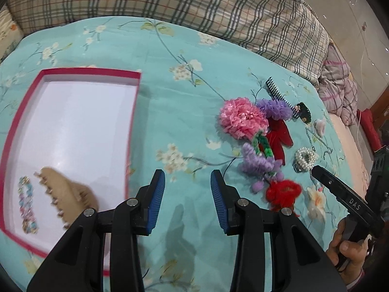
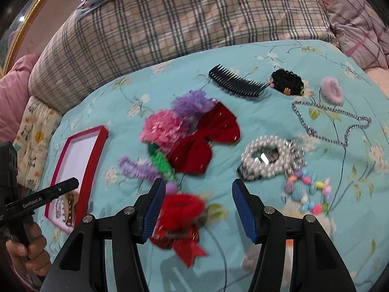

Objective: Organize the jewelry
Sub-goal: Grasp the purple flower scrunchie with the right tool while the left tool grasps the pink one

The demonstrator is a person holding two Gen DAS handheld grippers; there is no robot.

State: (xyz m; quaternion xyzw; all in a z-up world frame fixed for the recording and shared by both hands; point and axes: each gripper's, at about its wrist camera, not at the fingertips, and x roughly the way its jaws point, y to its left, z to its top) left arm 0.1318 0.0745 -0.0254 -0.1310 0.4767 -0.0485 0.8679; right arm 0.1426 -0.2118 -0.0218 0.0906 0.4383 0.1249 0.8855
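Both your grippers stood open over the bedspread (image 1: 150, 112).
Your left gripper (image 1: 187, 189) hung beside the red-rimmed box (image 1: 136, 112); your right gripper (image 2: 195, 209) hovered over the red scrunchie (image 2: 182, 209), empty.

Box (image 1: 136, 97) on bedspread (image 1: 170, 112), left; hair claw (image 1: 68, 194) and bracelet (image 1: 28, 204) inside. Flower clips (image 1: 240, 118), bow (image 2: 206, 141), comb (image 2: 235, 84), chain (image 2: 333, 124) clustered right
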